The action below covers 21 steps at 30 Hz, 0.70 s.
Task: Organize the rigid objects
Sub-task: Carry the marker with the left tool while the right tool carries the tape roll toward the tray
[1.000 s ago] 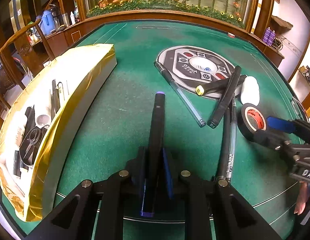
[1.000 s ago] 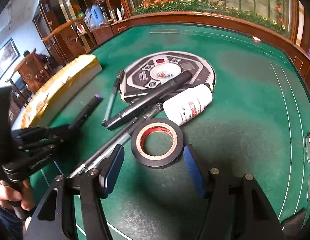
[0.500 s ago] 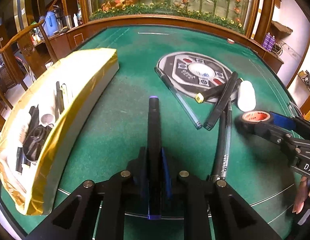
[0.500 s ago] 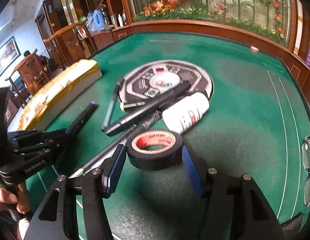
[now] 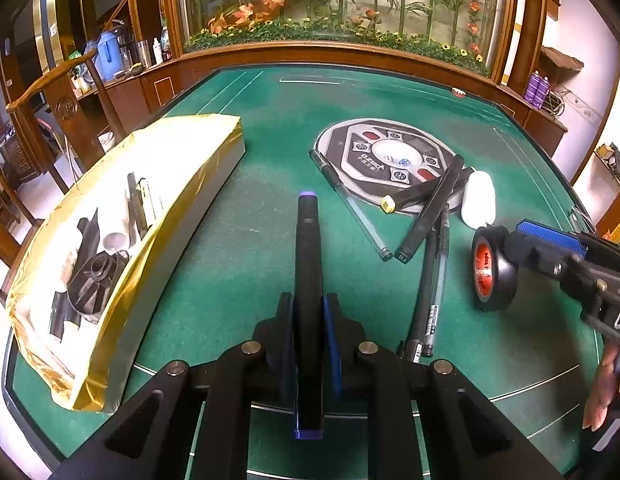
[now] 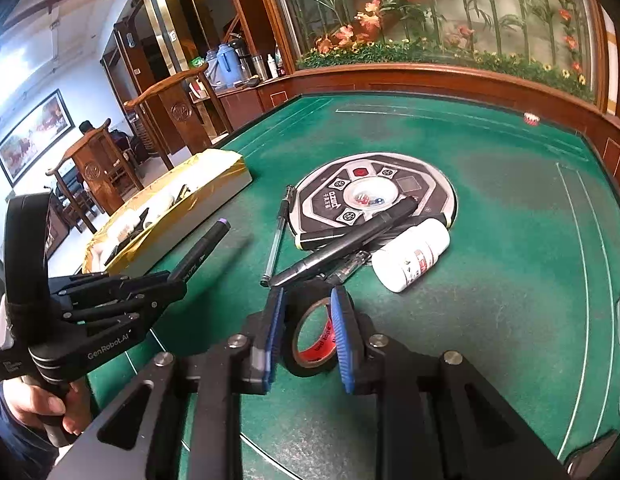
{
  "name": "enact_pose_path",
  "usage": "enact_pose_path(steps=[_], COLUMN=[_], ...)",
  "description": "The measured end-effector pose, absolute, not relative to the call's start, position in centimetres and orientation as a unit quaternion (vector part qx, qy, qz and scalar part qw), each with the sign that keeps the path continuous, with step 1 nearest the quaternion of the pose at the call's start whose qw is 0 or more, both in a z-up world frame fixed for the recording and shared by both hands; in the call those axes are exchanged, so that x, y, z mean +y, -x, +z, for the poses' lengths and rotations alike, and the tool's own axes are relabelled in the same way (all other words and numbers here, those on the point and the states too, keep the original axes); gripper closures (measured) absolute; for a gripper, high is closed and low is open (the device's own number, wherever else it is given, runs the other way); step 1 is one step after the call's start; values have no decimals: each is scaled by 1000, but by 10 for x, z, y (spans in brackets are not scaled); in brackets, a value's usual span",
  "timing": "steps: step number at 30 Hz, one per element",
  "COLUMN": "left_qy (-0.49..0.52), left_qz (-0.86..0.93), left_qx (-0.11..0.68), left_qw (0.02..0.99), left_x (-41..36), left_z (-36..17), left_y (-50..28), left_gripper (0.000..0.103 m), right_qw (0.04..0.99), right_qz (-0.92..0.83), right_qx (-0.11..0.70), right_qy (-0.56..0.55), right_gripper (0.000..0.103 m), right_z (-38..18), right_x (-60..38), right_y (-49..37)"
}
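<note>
Over a green felt table (image 5: 269, 248), the left gripper (image 5: 308, 320) clamps a black marker (image 5: 307, 264) lengthwise, while the right gripper's (image 6: 305, 332) jaws close on a black tape roll (image 6: 310, 360) — beside scattered pens (image 5: 434, 280) and a white bottle (image 6: 410, 258).

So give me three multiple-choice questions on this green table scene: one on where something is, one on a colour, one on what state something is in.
1. Where is the white bottle?
A. in the gold box
B. lying on the felt beside the round panel
C. in a hand-held gripper

2. What colour is the core of the tape roll?
A. red
B. yellow
C. white

3. What is the left hand-held gripper doing?
A. standing open and empty
B. gripping a black marker
C. holding a bottle

Answers: 1 B, it lies on its side by the round panel. 2 A, red shows inside the black roll. 3 B, the black marker sits clamped between its pads.
</note>
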<state>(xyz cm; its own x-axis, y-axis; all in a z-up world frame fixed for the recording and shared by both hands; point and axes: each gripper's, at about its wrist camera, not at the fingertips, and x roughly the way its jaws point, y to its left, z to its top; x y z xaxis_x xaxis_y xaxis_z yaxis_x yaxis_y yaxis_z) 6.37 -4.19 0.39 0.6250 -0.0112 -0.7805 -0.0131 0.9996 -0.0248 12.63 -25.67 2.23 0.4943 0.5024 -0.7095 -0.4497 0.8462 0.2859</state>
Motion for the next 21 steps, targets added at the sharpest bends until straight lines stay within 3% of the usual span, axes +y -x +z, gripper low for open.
enact_pose_path(steps=[2, 7, 17, 19, 21], left_qy=[14, 16, 25, 26, 26], left_qz=[-1, -3, -8, -9, -10], left_qx=[435, 435, 435, 435, 435], left_qw=[900, 900, 900, 900, 900], left_x=[-43, -43, -38, -39, -39], left_z=[2, 1, 0, 0, -1], left_y=[-63, -62, -60, -61, -61], left_gripper=[88, 88, 89, 89, 89], right_qw=[862, 856, 834, 834, 834], right_qz=[267, 275, 274, 281, 281], right_qx=[429, 437, 475, 472, 472], right_qy=[-22, 20, 63, 56, 57], right_gripper=[44, 30, 30, 40, 42], right_z=[18, 9, -18, -18, -18], right_x=[-254, -238, -222, -224, -224], right_y=[-127, -123, -124, -124, -123])
